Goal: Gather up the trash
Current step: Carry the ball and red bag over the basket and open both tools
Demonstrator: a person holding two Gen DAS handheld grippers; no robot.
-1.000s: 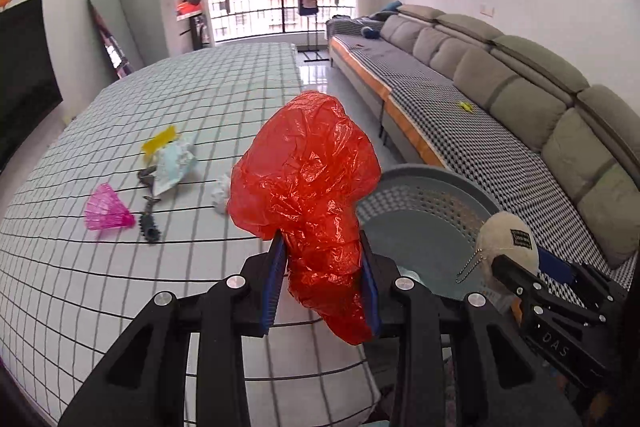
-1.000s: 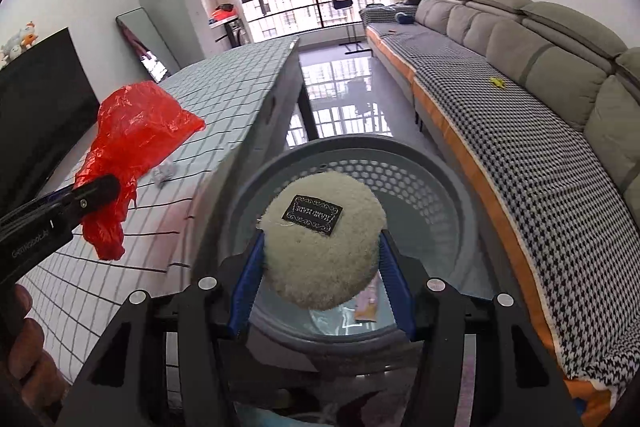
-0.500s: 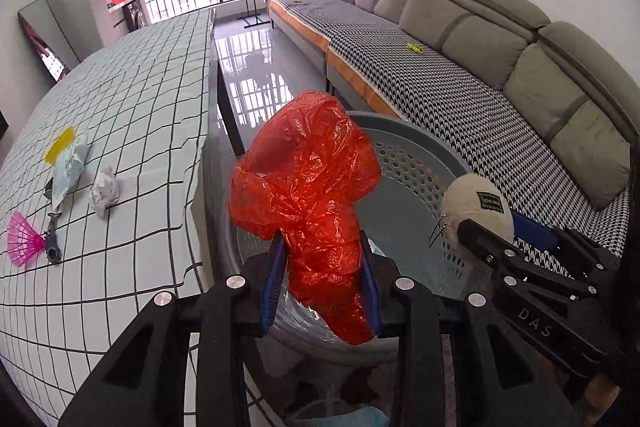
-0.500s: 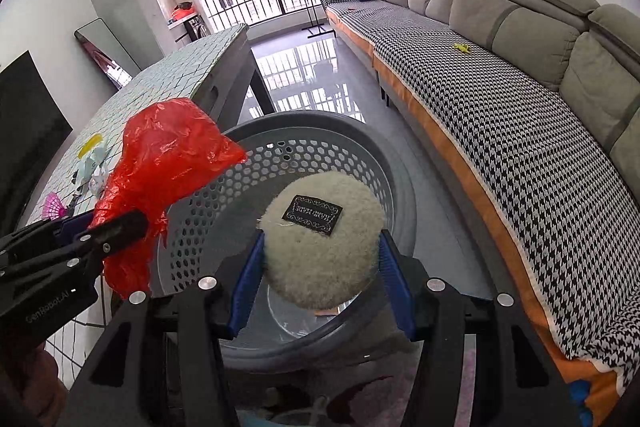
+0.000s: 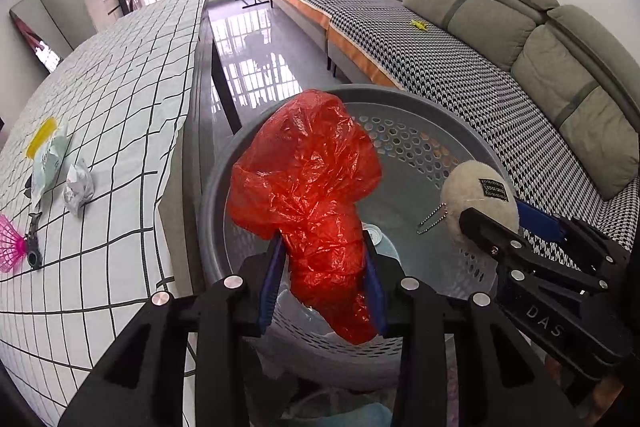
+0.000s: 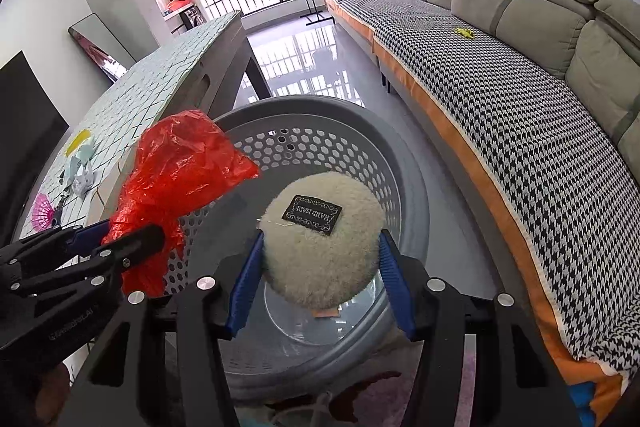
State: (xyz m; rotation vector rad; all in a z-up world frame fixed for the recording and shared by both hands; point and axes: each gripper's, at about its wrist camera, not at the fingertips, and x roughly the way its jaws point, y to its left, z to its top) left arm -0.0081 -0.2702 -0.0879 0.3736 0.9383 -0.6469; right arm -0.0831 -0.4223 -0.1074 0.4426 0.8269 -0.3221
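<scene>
A crumpled red plastic bag sits between the blue pads of my left gripper, whose jaws are opening while the pads still touch it. It hangs over the left half of a grey perforated basket. My right gripper is shut on a cream fluffy ball with a black label and a small chain, above the middle of the basket. From the right wrist the bag and left gripper are at the left; from the left wrist the ball and right gripper are at the right.
Left of the basket stands a table with a checked cloth. On it lie a pink shuttlecock, crumpled paper, a yellow-topped wrapper and a dark keychain. A long sofa runs along the right. Some flat litter lies in the basket bottom.
Both grippers have moved off the table's edge to over the basket and sunk toward it, each carrying its object. The left jaws look slightly wider around the bag.
</scene>
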